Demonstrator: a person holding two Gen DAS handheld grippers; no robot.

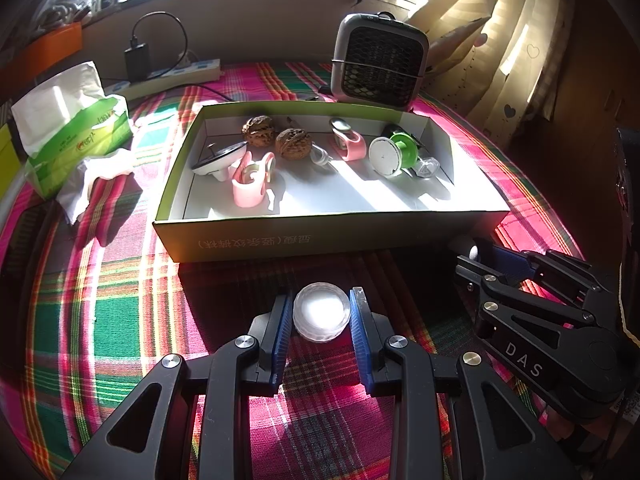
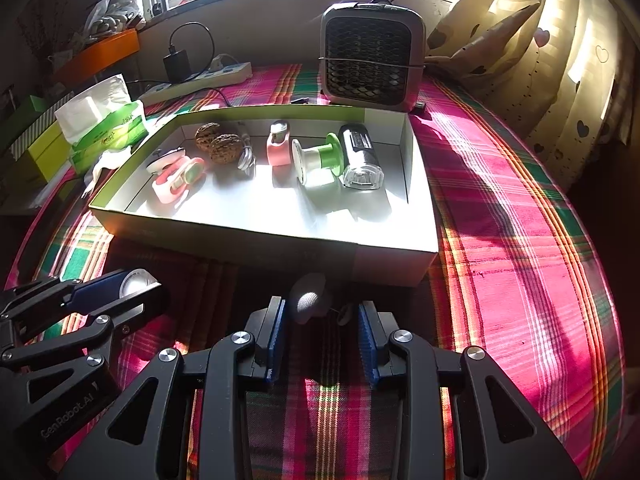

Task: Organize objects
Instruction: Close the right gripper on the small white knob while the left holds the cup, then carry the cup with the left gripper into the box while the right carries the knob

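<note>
Left gripper (image 1: 322, 314) low over the plaid tablecloth (image 1: 100, 300), just in front of the box; blue pads (image 1: 280, 332) pressed against both sides of a small round clear dish (image 1: 322, 313) with a white centre. Dish held between the tips, outside the box.

Right gripper (image 2: 322, 332) beside it, jaws spread with a plain gap between the pads. A small grey-white knitted object (image 2: 308, 303) lies on the cloth just ahead of the tips, close to the box's near wall; it sits in shadow, so its shape is hard to make out. Not touched by either finger, as far as the view shows.

Shallow cardboard box (image 1: 332, 236), white inside, green rim, stands open on the cloth. Contents, from the left wrist view:
- two walnuts (image 1: 276, 138) side by side toward the back wall
- pink clip-like piece (image 1: 250, 184) at front left, beside a white dome-shaped item (image 1: 218, 160)
- second pink piece (image 1: 348, 142) near the middle
- green and white spool (image 1: 394, 152) to the right, with a clear-capped cylinder (image 2: 360, 156) just beside it near the right wall

Behind the box: a small grey grille-fronted fan (image 1: 378, 66). To the left: a green tissue pack (image 1: 76, 120), and a power strip (image 1: 176, 76) with a black adapter plugged in
</note>
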